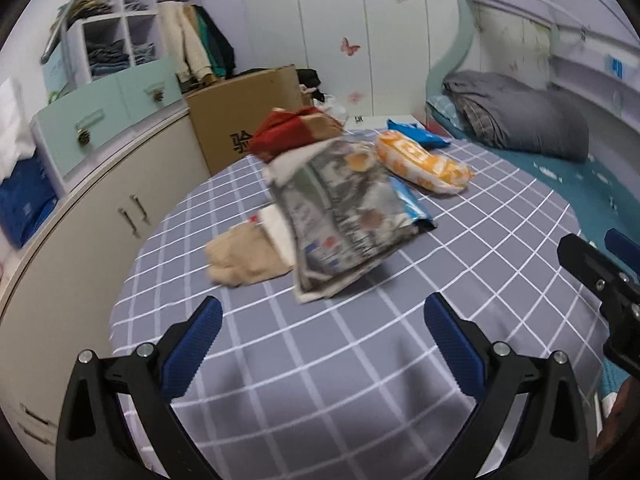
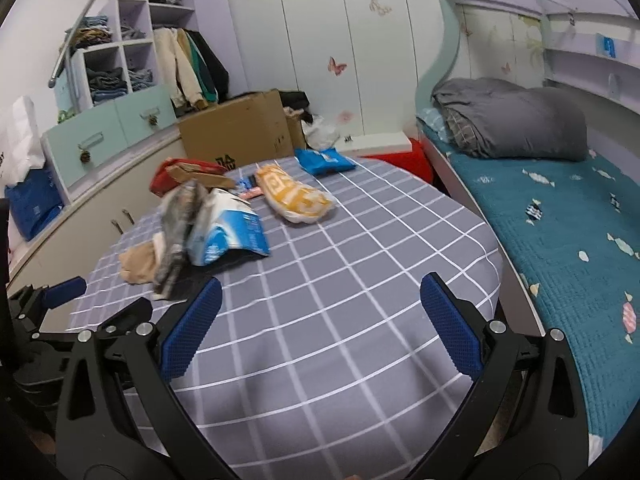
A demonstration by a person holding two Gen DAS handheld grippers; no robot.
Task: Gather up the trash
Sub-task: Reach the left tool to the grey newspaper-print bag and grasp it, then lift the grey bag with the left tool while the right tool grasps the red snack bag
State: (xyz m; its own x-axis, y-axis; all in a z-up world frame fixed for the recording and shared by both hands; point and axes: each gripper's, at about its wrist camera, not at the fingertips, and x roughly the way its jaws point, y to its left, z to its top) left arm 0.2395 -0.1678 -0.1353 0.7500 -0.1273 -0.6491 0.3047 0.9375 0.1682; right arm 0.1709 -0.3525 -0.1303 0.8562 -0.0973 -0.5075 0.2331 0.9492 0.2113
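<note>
Trash lies on a table with a grey checked cloth point(image 1: 320, 360) point(image 2: 340, 300). A silver printed wrapper point(image 1: 340, 216) point(image 2: 178, 224) lies nearest, partly over a blue and white bag point(image 2: 228, 236) and a beige crumpled paper point(image 1: 240, 256) point(image 2: 138, 264). Behind are a red packet point(image 1: 288, 132) point(image 2: 184, 172), an orange and white bag point(image 1: 424, 164) point(image 2: 296, 196) and a blue packet point(image 1: 420, 134) point(image 2: 324, 160). My left gripper point(image 1: 322, 344) is open and empty just short of the silver wrapper. My right gripper point(image 2: 320, 324) is open and empty over bare cloth.
A cardboard box point(image 1: 244, 116) point(image 2: 236, 132) stands beyond the table. White cabinets point(image 1: 80, 248) run along the left. A bed with a teal cover point(image 2: 568, 232) and a grey folded quilt point(image 2: 516, 120) lies to the right.
</note>
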